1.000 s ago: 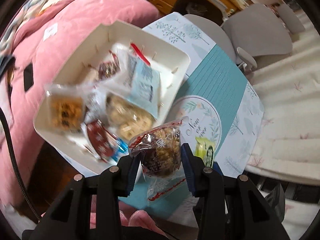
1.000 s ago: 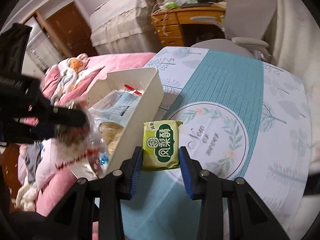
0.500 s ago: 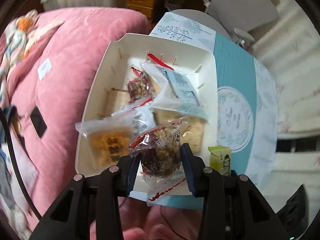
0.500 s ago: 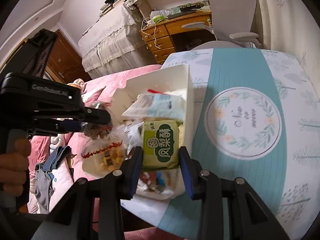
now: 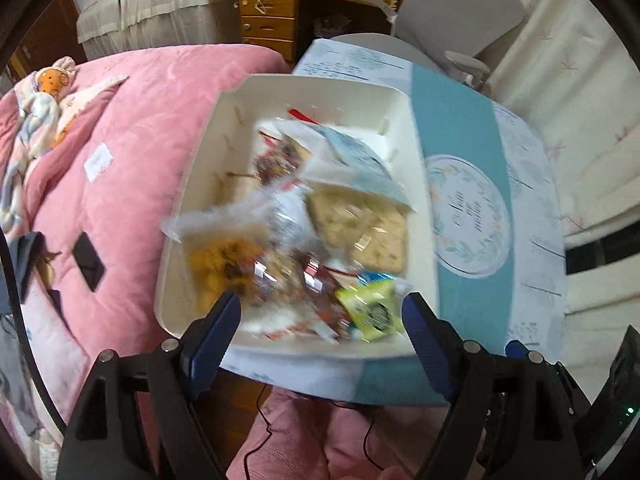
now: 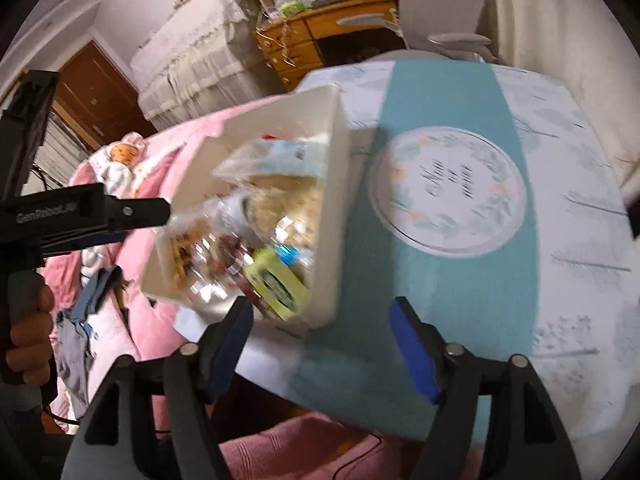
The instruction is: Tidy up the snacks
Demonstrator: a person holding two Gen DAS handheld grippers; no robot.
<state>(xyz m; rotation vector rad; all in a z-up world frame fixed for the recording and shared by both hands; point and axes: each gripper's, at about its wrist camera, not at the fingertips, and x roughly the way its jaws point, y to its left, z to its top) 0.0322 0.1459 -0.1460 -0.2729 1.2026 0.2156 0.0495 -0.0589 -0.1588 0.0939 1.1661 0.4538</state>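
Note:
A white tray [image 5: 200, 184] on the table's left edge holds several wrapped snacks. The green packet [image 5: 372, 308] lies in its near right corner, and shows in the right wrist view [image 6: 276, 284]. The dark nut snack [image 5: 288, 280] lies beside it, blurred. My left gripper [image 5: 320, 336] is open and empty just above the tray's near rim. My right gripper [image 6: 320, 344] is open and empty, near the tray's [image 6: 324, 152] near corner. The left gripper's body [image 6: 80, 216] shows at the left of the right wrist view.
The table has a teal and white cloth [image 5: 460, 120] with a round print [image 6: 448, 192]. A pink quilt [image 5: 100, 160] lies left of the tray. A grey chair [image 5: 460, 12] and a wooden desk [image 5: 280, 0] stand behind the table.
Both grippers opened. The nut snack and the green packet dropped into the near end of the tray. Both grippers pulled back slightly.

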